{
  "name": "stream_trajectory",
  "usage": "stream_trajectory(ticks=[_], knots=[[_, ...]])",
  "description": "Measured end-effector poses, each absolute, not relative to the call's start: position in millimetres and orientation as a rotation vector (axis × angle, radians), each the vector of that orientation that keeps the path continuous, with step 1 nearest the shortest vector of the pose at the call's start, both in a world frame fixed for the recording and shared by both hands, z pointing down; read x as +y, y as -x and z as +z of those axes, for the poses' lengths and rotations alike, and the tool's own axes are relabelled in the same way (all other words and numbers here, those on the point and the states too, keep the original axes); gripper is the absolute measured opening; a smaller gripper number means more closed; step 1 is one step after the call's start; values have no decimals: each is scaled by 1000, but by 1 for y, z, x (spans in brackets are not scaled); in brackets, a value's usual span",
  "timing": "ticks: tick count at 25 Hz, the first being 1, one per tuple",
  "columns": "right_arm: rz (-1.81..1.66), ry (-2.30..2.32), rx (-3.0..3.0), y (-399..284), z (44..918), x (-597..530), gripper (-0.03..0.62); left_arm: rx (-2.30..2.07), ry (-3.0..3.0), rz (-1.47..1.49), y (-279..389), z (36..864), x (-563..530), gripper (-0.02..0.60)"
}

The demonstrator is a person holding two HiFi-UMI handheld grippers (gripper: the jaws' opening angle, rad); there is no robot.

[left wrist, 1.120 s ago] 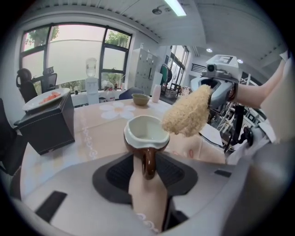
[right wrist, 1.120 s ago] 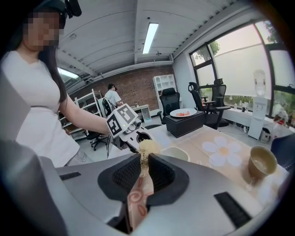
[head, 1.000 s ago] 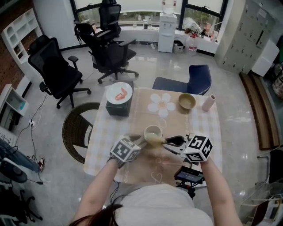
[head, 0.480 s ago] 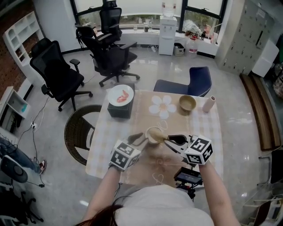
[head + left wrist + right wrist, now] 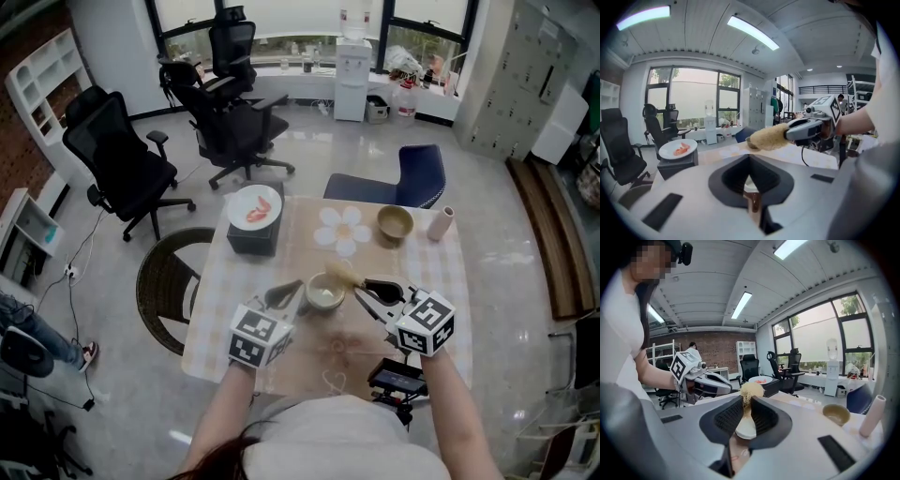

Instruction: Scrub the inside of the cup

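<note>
Left gripper (image 5: pixel 285 295) pinches the cup (image 5: pixel 325 296) at its edge. Right gripper (image 5: pixel 372 293) clamps the brush (image 5: pixel 343 276), head just ahead of it. Hard scrubbing may twist the cup from that thin pinch.

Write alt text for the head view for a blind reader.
Seen from above, a person's left gripper has just closed on the edge of a cream cup while the right gripper holds a scrub brush above it, over a checked table.

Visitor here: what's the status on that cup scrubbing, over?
Left gripper shut on the cup, at its side. Right gripper shut on the brush, bristle head at the far rim, not down inside. Nothing between them.
</note>
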State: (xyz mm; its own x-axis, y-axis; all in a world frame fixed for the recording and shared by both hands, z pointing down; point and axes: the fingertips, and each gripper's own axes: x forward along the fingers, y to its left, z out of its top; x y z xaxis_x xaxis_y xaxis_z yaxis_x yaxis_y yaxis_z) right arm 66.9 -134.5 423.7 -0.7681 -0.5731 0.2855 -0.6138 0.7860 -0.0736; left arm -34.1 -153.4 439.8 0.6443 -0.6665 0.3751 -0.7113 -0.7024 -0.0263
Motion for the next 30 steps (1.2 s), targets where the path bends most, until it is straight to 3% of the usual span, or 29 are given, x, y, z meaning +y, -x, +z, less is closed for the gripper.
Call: stream_trajectory(ticks=[11,30], knots=[[19,-1146,-2716,-60,382,-147,54,-1395,-2795,325,34,381,-169,11],[-3,-1334,-2794,-53,340,-157,54,-1492,-2933,95,19,326,-172,11]])
